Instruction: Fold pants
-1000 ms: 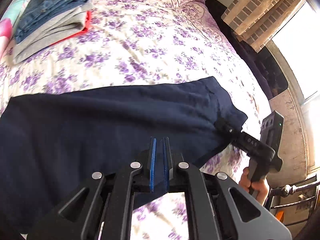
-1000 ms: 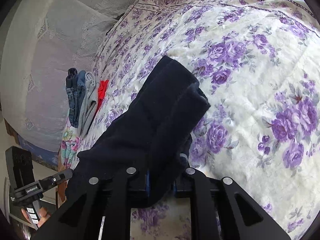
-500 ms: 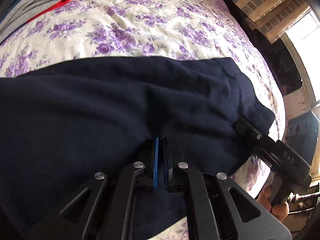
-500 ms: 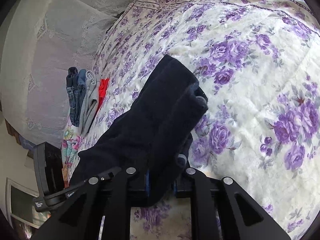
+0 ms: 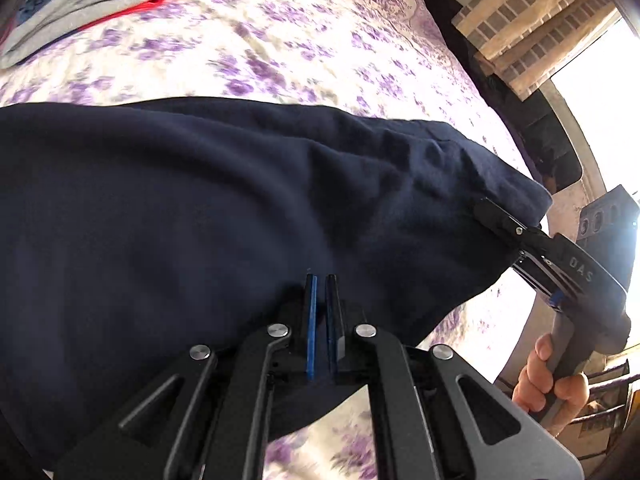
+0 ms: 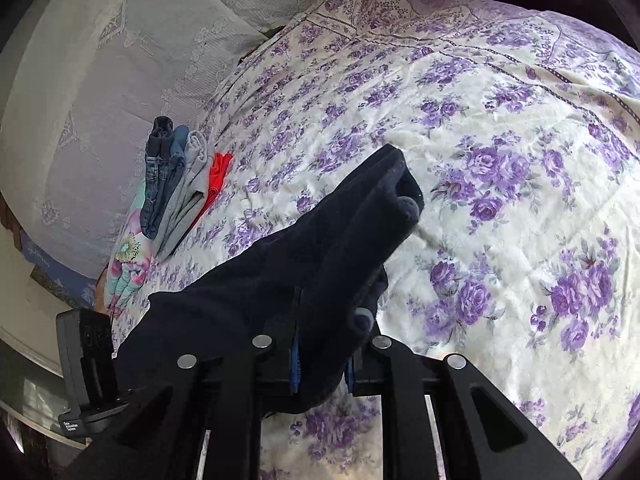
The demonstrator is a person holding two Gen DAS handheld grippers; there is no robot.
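Observation:
Dark navy pants point(image 5: 224, 208) lie across a bed with a purple-flowered cover point(image 5: 304, 40). My left gripper point(image 5: 321, 280) has its jaws nearly together, resting on the near edge of the pants with the pads point(image 5: 311, 320) showing bare. My right gripper point(image 6: 320, 344) is shut on the waist end of the pants point(image 6: 304, 264), which bunches over the fingers. In the left wrist view the right gripper point(image 5: 492, 216) clamps the pants' right end, held by a hand point(image 5: 552, 384).
A stack of folded clothes point(image 6: 176, 184), jeans, grey and red, sits at the far left of the bed, also in the left wrist view point(image 5: 80, 4). A lace-covered headboard point(image 6: 120, 80) stands behind. A window and brick wall point(image 5: 532, 24) are right.
The left gripper has moved forward over the pants' near edge and in close. The right gripper keeps its hold; the waist end has lifted slightly.

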